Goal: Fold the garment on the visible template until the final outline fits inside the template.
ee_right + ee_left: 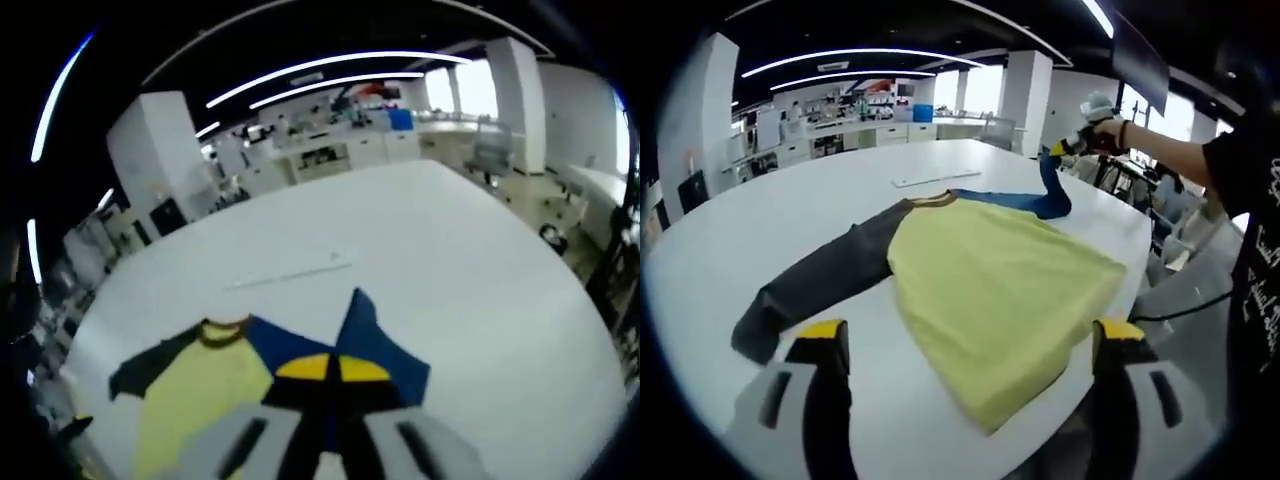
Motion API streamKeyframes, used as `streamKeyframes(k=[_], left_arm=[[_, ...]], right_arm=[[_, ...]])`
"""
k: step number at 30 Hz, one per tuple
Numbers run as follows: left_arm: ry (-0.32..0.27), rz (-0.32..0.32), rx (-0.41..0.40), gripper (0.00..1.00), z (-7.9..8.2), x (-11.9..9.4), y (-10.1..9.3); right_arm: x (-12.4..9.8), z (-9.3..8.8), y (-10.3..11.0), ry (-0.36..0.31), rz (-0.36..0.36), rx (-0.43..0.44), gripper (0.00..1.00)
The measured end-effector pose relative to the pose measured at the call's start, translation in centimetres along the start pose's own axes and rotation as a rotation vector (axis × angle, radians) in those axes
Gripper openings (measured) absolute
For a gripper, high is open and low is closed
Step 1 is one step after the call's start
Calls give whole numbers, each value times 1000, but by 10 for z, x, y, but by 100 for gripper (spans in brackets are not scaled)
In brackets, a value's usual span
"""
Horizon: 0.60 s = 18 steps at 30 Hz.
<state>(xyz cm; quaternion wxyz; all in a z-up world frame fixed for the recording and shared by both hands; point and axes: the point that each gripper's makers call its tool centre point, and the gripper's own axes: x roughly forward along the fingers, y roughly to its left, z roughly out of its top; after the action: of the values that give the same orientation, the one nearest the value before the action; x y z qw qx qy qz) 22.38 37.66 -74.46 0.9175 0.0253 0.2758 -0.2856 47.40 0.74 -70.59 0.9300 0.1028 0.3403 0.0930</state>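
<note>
A shirt lies flat on the white table (790, 210), with a yellow body (1000, 290), a dark grey sleeve (820, 285) stretched to the left and a brown collar (932, 200). Its blue sleeve (1045, 195) is lifted off the table at the far side. In the left gripper view my right gripper (1072, 148), held in a hand, pulls that sleeve up. My left gripper (970, 335) hovers over the shirt's near hem, jaws wide apart and holding nothing. In the right gripper view my right gripper (332, 368) is shut on the blue sleeve (375, 345), beside the yellow body (200, 400).
A thin flat white sheet (935, 180) lies on the table beyond the collar, the same sheet (290, 272) in the right gripper view. The table's rounded edge (1140, 270) runs close to the shirt's right side. A person's arm (1180, 155) and chairs (1165, 225) stand there.
</note>
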Motion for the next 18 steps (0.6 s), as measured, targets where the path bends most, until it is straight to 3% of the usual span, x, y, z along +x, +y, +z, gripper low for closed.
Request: streamKeyframes(k=[12,18], left_arm=[[-26,10,-42,99,1,2,3],[-11,-21,-9,99,0,5,-3]], right_arm=[[16,10,46,17,69,-41,0],[21,8,69,37,103,-45,0]])
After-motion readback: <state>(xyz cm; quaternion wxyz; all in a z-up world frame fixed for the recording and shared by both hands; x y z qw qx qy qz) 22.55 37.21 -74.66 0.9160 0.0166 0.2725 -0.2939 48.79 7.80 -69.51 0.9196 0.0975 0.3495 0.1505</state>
